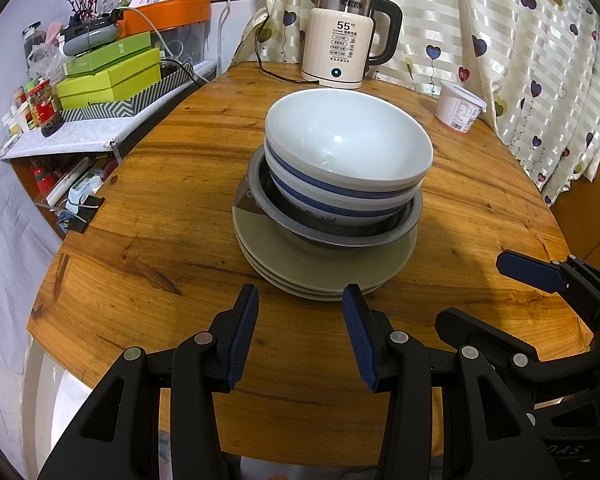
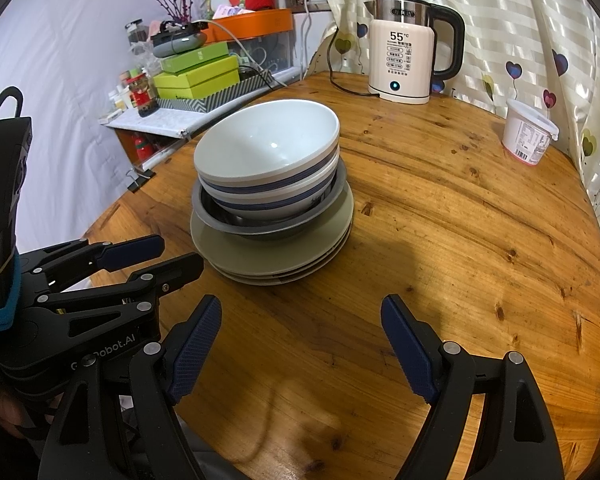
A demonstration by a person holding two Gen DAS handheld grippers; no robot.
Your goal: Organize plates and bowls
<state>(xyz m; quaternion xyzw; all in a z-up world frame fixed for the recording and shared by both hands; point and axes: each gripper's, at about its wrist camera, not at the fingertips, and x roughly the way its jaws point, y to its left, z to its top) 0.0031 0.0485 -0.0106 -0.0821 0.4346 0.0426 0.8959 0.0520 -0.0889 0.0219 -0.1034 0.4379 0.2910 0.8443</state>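
Observation:
One stack stands mid-table: white bowls with blue bands point(image 1: 348, 148) point(image 2: 268, 152) nested in a grey metal bowl point(image 1: 380, 232) point(image 2: 260, 228), on several beige plates point(image 1: 320, 268) point(image 2: 276, 256). My left gripper point(image 1: 300, 300) is open and empty, just short of the plates' near edge; it also shows in the right wrist view point(image 2: 172, 256). My right gripper point(image 2: 300, 316) is open and empty, near the stack's front right; it also shows in the left wrist view point(image 1: 480, 292).
The round wooden table point(image 1: 160, 220) point(image 2: 460, 240) carries an electric kettle point(image 1: 344, 40) point(image 2: 404, 52) with its cord at the back and a white plastic tub point(image 1: 458, 106) point(image 2: 528, 132) at right. A cluttered shelf with green boxes point(image 1: 108, 76) point(image 2: 196, 76) stands left. Curtain hangs behind.

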